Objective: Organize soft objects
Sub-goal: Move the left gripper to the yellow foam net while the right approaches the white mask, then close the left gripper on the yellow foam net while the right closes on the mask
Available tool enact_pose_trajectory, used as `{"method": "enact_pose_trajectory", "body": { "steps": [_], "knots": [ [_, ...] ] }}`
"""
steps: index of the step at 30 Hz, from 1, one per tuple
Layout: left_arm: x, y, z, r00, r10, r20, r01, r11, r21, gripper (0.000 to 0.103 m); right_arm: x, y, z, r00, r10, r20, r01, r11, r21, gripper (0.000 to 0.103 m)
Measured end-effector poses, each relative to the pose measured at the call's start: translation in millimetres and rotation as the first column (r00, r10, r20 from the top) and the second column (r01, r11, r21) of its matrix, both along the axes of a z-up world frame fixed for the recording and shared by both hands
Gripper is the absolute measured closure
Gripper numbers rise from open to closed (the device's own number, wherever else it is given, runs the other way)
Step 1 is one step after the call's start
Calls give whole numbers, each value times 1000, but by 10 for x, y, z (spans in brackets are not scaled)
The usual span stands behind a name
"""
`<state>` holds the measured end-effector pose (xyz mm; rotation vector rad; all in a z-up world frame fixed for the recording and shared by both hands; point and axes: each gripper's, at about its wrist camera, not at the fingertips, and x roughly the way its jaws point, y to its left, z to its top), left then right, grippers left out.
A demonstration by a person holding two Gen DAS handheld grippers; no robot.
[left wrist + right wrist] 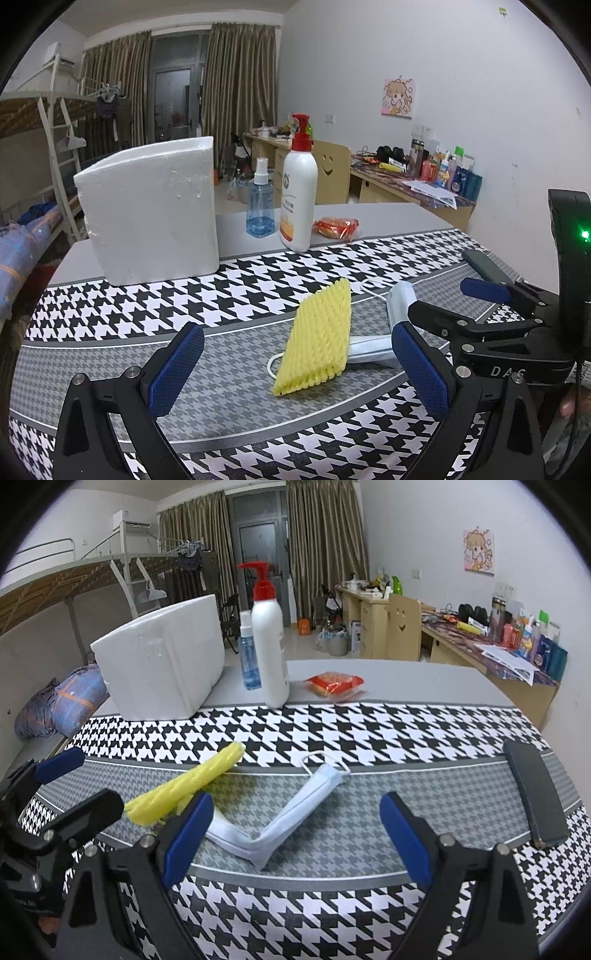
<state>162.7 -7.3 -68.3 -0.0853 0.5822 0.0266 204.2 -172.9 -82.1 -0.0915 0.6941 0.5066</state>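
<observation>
Low twin views, shared table (pixel 388 214) ahead

My left gripper (pixel 295 369): matt black plastic frame, blue knurled pads (pixel 177 373), bright metal screws. My right gripper (pixel 295 834): same build. Foam net (pixel 317 339): yellow, ribbed, spongy. Face mask (pixel 280 823): pale blue non-woven cloth, creased. Table mat (pixel 258 280): smooth printed houndstooth. Box (pixel 151 210): white, grainy polystyrene. Pump bottle (pixel 298 192): glossy white plastic.
</observation>
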Motion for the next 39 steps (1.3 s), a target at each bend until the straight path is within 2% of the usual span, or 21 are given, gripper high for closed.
{"method": "enact_pose_trajectory", "body": {
  "steps": [11,16,20,25,27,30,36,39],
  "knots": [
    [109,12,-114,999,1,-40,-1,1000,3,1,123,63,-164,995,22,-93,-22,1000,1,12],
    [154,13,-131,999,1,-50,-1,1000,0,1,141,102,-206,992,36,-121,-38,999,-10,25],
    [177,-8,-153,998,-7,-57,7,1000,4,1,151,129,-244,989,48,-138,-50,999,-14,31],
    [207,-58,-180,997,-25,-69,26,1000,9,1,194,162,-298,980,71,-185,-72,997,-2,62],
    [217,-88,-191,996,-36,-76,37,999,10,1,202,151,-311,979,69,-193,-70,998,3,66],
    [235,-145,-207,995,-59,-86,60,998,5,1,203,116,-309,978,68,-195,-66,998,18,69],
    [285,-210,-267,989,-100,-113,98,995,-25,2,184,56,-299,978,69,-198,-65,998,27,69],
    [314,-217,-302,986,-103,-132,100,995,-29,6,180,39,-294,978,70,-198,-66,997,31,69]
  ]
}}
